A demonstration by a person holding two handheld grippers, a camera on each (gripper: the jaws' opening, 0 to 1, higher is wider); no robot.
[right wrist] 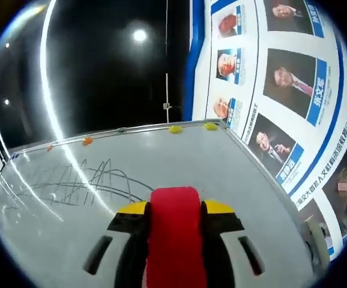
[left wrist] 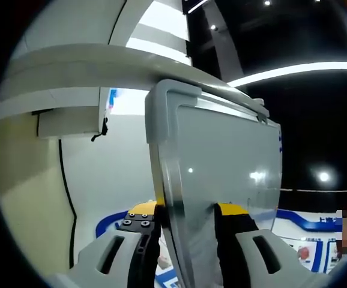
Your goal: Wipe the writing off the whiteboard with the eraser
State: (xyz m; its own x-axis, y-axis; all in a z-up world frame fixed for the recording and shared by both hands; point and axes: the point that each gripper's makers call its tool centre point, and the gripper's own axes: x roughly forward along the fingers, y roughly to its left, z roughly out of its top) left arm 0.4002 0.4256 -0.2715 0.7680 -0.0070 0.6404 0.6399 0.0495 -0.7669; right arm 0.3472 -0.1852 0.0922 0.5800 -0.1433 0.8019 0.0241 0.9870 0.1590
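In the left gripper view my left gripper (left wrist: 188, 219) is shut on the edge of the whiteboard (left wrist: 227, 174), which stands up between its jaws, seen nearly edge-on with its grey frame corner at the top. In the right gripper view my right gripper (right wrist: 173, 219) is shut on a red eraser (right wrist: 173, 234), held close over the whiteboard (right wrist: 161, 162). Grey scribbled lines (right wrist: 71, 183) cover the board's left part, to the left of the eraser. Small orange and yellow magnets (right wrist: 175, 128) sit along the board's far edge.
A wall of portrait posters (right wrist: 281, 90) stands at the right in the right gripper view, with a dark glass wall (right wrist: 101, 66) behind the board. The left gripper view has a white wall (left wrist: 101, 174), a black cable (left wrist: 68, 198) and a blue-trimmed display (left wrist: 317, 225).
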